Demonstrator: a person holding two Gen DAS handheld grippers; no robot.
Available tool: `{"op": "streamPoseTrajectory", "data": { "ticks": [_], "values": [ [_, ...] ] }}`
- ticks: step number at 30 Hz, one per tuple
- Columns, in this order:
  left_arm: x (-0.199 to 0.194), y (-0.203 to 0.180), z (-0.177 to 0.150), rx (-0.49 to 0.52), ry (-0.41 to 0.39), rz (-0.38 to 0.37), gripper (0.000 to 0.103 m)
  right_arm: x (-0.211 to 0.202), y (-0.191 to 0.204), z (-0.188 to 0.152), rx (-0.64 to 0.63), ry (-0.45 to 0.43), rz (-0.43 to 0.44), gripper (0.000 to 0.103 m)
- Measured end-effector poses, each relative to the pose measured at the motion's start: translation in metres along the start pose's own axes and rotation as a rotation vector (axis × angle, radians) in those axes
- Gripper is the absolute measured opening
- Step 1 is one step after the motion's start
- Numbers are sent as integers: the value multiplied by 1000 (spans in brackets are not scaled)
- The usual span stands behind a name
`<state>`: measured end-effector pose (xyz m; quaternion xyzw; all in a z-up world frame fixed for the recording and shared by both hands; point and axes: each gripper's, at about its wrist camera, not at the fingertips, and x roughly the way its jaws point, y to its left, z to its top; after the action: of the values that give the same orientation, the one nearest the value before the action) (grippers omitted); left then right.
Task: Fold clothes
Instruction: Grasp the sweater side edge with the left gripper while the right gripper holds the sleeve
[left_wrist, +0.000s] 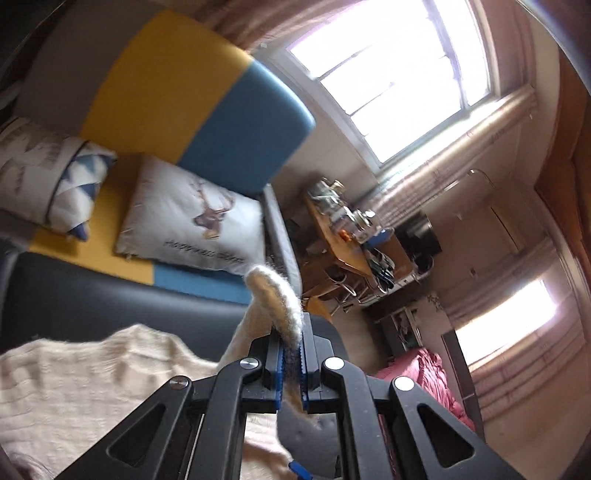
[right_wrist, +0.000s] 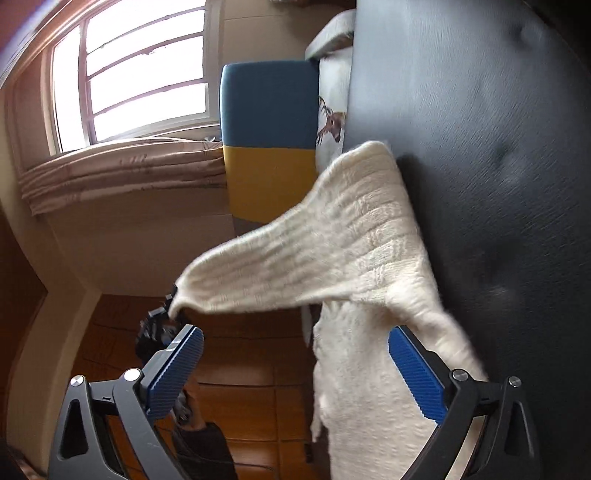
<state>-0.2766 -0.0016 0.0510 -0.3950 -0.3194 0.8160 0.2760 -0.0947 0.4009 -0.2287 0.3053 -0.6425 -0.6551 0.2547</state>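
Note:
A cream knit sweater (right_wrist: 354, 251) lies on a dark leather cushion (right_wrist: 498, 184). One of its sleeves is raised off the surface. My left gripper (left_wrist: 291, 334) is shut on the sleeve's end (left_wrist: 277, 291), which bulges out above the blue pads. In the right wrist view that left gripper (right_wrist: 170, 310) shows as a dark shape at the tip of the stretched sleeve. My right gripper (right_wrist: 295, 354) is open, its blue pads (right_wrist: 413, 373) wide apart; the right pad hovers over the sweater body, with nothing held between them.
A sofa backrest in yellow and blue (left_wrist: 192, 96) stands behind the cushion, with a deer-print pillow (left_wrist: 192, 218) and a triangle-pattern pillow (left_wrist: 77, 192). A cluttered wooden table (left_wrist: 347, 236), pink bedding (left_wrist: 424, 380), bright windows (left_wrist: 399, 70) and a wood floor (right_wrist: 240, 354) lie beyond.

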Motion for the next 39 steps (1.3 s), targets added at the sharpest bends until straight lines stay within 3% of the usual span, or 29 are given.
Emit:
{"op": "streamPoseTrajectory", "data": {
  "ticks": [5, 9, 12, 15, 17, 23, 27, 30, 34, 35, 38, 39],
  "values": [
    [-29, 72, -18, -121, -2, -29, 5, 32, -5, -8, 64, 2, 17, 103],
    [-41, 123, -45, -209, 8, -68, 5, 55, -1, -12, 49, 29, -85, 103],
    [-45, 142, -66, -243, 33, -103, 5, 60, 9, -16, -62, 16, -311, 103],
    [-43, 152, -83, -249, 62, -131, 5, 62, 32, -20, -315, -80, -643, 103],
    [-40, 158, -94, -241, 82, -110, 5, 54, 32, -14, -371, -124, -724, 103],
    [-30, 202, -118, -299, 108, -20, 5, 31, 26, -3, -250, -136, -561, 103],
    [-27, 225, -130, -321, 119, 31, 5, 45, 35, -18, -198, -56, -423, 103],
    [-30, 225, -131, -302, 121, 42, 5, 61, 29, -23, -172, -30, -426, 103],
    [-35, 198, -110, -208, 96, 16, 5, 74, 30, -21, -238, -91, -459, 103],
    [-37, 187, -101, -178, 82, -3, 5, 78, 35, -19, -287, -111, -479, 101],
    [-54, 157, -78, -69, -20, -82, 5, 74, 45, -11, -370, -145, -519, 73],
    [-60, 147, -71, -33, -55, -108, 5, 73, 48, -11, -394, -152, -519, 69]
  ]
}}
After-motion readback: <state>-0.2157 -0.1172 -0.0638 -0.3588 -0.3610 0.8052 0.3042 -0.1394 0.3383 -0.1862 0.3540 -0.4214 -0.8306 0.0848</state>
